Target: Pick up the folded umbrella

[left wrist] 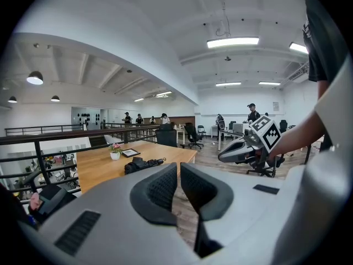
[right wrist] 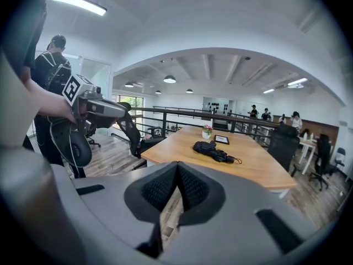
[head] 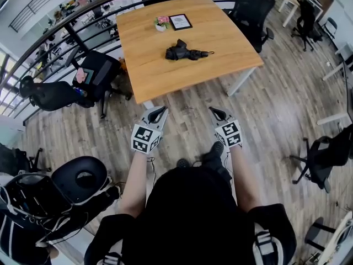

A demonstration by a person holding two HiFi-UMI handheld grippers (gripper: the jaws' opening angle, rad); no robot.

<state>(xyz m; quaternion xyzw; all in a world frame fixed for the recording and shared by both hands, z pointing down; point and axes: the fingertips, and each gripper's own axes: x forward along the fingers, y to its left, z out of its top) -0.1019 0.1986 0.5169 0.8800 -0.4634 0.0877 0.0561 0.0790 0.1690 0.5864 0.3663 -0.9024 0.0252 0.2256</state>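
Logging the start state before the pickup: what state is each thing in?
folded umbrella: closed, lying on the table, untouched.
left gripper: shut, empty.
right gripper: shut, empty.
flower pot: upright.

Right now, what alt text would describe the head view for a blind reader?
A folded black umbrella lies untouched on a wooden table ahead. Nearer, the person holds the left gripper and right gripper, both shut, above the floor.
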